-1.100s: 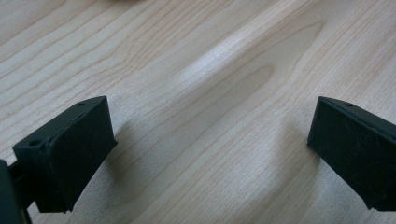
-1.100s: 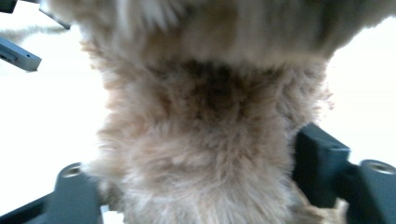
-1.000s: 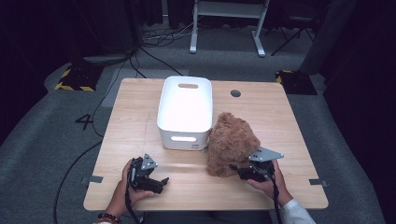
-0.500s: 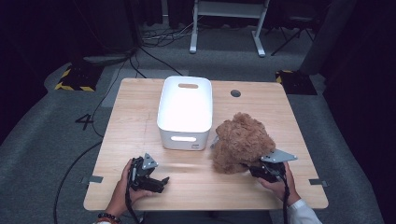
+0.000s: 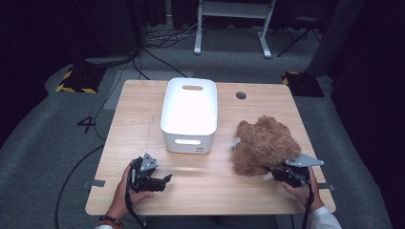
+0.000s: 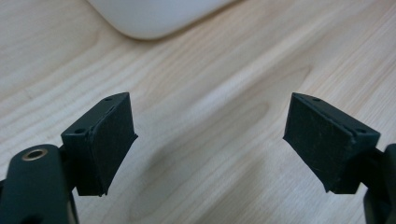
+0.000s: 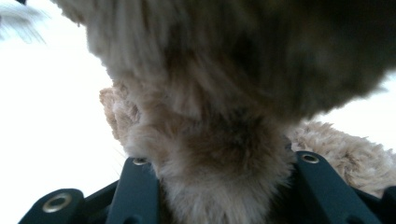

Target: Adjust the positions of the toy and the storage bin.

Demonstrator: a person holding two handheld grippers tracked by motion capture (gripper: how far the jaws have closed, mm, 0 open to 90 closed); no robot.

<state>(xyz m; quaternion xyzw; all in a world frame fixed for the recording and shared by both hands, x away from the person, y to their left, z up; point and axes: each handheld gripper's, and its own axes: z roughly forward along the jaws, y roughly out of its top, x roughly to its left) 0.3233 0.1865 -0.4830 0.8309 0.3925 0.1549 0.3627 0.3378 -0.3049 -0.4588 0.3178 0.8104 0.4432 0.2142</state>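
A brown plush toy [image 5: 262,143] lies on the right half of the wooden table [image 5: 215,195]. My right gripper [image 5: 278,172] is at its near right side, shut on a tuft of its fur [image 7: 210,93]; the jaws closed on it within the last second. My left gripper [image 5: 165,180] rests near the front left edge, pointing right. Its jaws have just been closing, and in the left gripper view they stand apart [image 6: 210,140] over bare wood with nothing between the pads [image 6: 109,140].
A white plastic bin [image 5: 189,112] stands upside down at the table's middle, with its corner [image 6: 154,14] ahead of the left gripper. A round cable hole [image 5: 241,95] sits at the back right. Dark floor and cables surround the table.
The right gripper has dragged the plush toy to the right, away from the bin. The left hand has stayed where it was.
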